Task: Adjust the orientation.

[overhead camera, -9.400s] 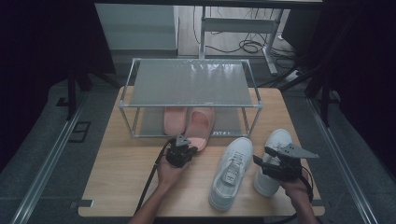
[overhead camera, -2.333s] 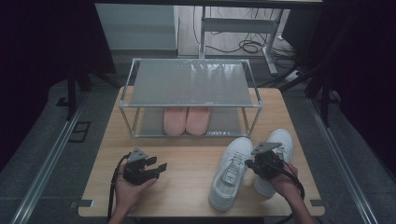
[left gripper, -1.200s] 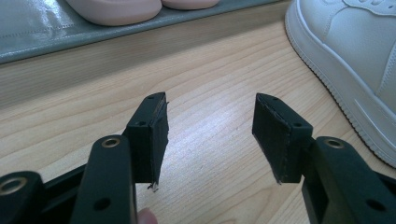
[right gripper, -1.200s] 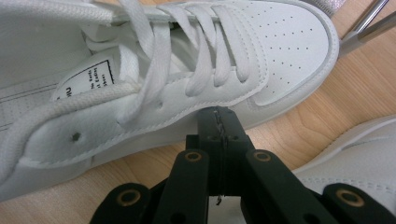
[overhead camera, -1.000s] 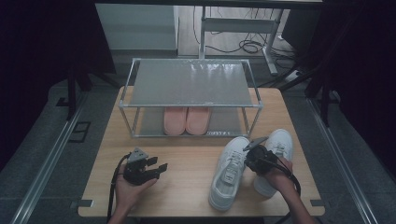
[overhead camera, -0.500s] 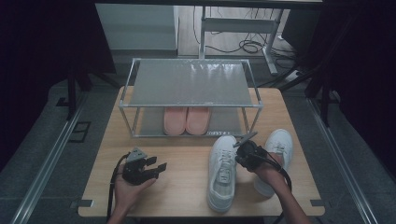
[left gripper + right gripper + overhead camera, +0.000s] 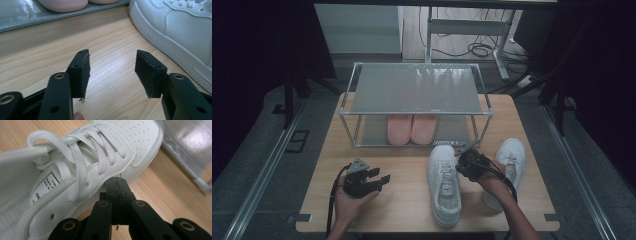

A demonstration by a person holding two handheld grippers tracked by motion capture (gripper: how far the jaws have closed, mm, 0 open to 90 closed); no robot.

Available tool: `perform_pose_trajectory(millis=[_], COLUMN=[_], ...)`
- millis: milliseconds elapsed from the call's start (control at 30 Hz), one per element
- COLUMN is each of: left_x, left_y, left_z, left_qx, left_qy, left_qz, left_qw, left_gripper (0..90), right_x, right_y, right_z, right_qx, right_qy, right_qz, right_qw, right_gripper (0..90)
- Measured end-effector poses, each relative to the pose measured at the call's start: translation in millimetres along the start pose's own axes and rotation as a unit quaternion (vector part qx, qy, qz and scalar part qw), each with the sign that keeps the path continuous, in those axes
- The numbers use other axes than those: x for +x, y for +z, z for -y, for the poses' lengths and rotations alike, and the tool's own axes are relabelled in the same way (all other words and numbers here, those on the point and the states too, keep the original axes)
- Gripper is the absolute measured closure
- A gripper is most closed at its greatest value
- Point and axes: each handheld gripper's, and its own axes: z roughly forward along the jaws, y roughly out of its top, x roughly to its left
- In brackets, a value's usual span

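Two white sneakers lie on the wooden table (image 7: 407, 200). The nearer one (image 7: 444, 182) (image 7: 75, 170) points its toe at the rack; the other (image 7: 508, 160) lies to its right. My right gripper (image 7: 463, 156) (image 7: 117, 186) is shut with nothing between its jaws, and its tip rests against the side of the nearer sneaker by the laces. My left gripper (image 7: 382, 179) (image 7: 112, 68) stands open and empty over bare table at the front left, with the sneaker's side (image 7: 180, 27) off to its right.
A metal two-shelf rack (image 7: 417, 87) stands at the back of the table, with a pair of pink slippers (image 7: 412, 129) (image 7: 63, 3) on its lower shelf. The rack's lower edge (image 7: 190, 142) lies just past the sneaker's toe.
My right gripper has moved left against the nearer sneaker, whose toe has swung left so that it now lies straight. The left gripper has not moved.
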Motion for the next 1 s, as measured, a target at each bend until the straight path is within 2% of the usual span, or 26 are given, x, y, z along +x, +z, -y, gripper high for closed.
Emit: perform_pose_trajectory(millis=[267, 533, 633, 700, 767, 833, 1000], left_x=[1.0, 1.1, 1.4, 1.9, 2.1, 1.6, -1.1], left_y=[-0.2, -0.2, -0.7, -1.4, -1.6, -1.5, -1.5], left_z=[0.3, 0.4, 0.4, 0.2, 0.1, 0.2, -0.3], left_qx=[0.000, 0.000, -0.001, -0.002, -0.002, -0.002, -0.003], left_qy=[-0.001, -0.001, -0.002, -0.001, 0.000, -0.002, 0.000], left_qz=[0.000, -0.001, -0.001, 0.000, -0.001, 0.000, 0.001], left_qw=[1.0000, 1.0000, 1.0000, 1.0000, 1.0000, 1.0000, 1.0000], left_gripper=[46.5, 46.5, 46.5, 46.5, 46.5, 46.5, 46.5], right_x=[6.2, 8.4, 4.9, 2.7, 2.7, 5.3, 12.7], right_y=[9.1, 11.1, 5.4, -10.1, -13.9, -30.2, -46.4], right_z=[-10.7, -12.6, -10.8, -6.4, -4.8, 4.3, 17.2], right_qx=[-0.020, -0.025, -0.040, -0.067, -0.071, -0.089, -0.111], right_qy=[-0.007, -0.010, -0.002, 0.009, 0.010, 0.011, 0.010], right_qz=[-0.032, -0.033, -0.042, -0.039, -0.040, -0.038, -0.040], right_qw=[0.9993, 0.9991, 0.9983, 0.9969, 0.9966, 0.9952, 0.9929], right_gripper=[90.0, 90.0, 90.0, 90.0, 90.0, 90.0, 90.0])
